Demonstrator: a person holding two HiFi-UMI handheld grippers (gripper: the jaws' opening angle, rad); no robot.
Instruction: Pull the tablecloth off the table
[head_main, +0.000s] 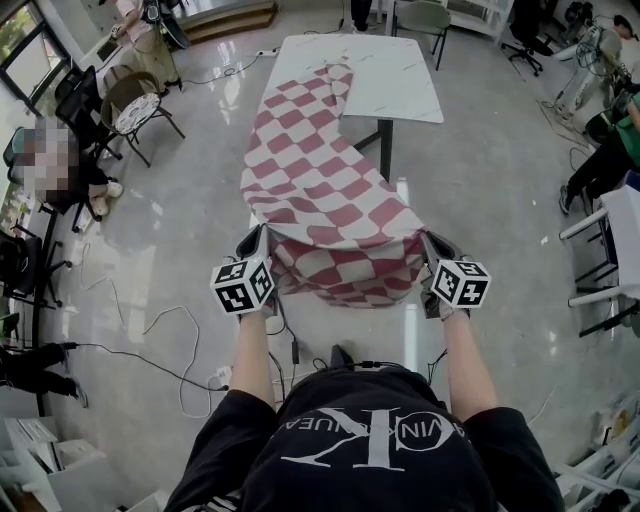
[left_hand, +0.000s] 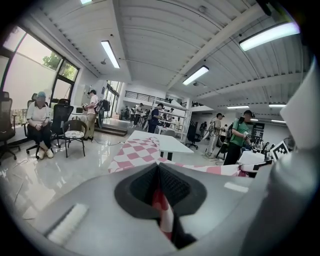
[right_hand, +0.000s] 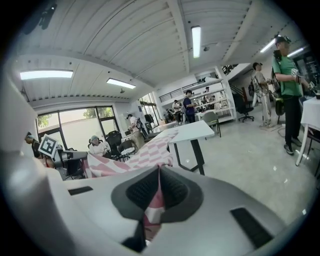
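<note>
Where the cloth's near edge hung in the air, each claw gripped one corner of it. Left claw (head_main: 260, 240): jaws closed flat on a fold of the red-and-white checkered tablecloth (head_main: 318, 190), fabric pinched between the ribbed pads, plain in the left gripper view. Right claw (head_main: 430, 245): same, jaws clamped on the opposite corner. Claws were held well apart and level, so the near edge stretched between them like a sling. This was likely to keep the cloth spread and sliding evenly rather than bunching.

Tablecloth position: near part was off the white tabletop (head_main: 400, 85), spanning the gap toward the person. Far end narrowed to a strip lying along the tabletop's left side; right part was bare. Judged roughly half done, with more backward pull needed to free the far end.

Surroundings: black legs (head_main: 385, 150) stood under the tabletop's near end with cloth draped just beside them, a possible snag. Loose cables (head_main: 150, 335) ran over the floor at left and by the person's feet, a trip risk on stepping back. Chair with patterned cushion (head_main: 135, 110) at left and green chair (head_main: 425, 18) at the far end were both apart from the cloth. Seated person (head_main: 60, 165) at far left and another in green (head_main: 612, 150) at right were clear of the pull path.
</note>
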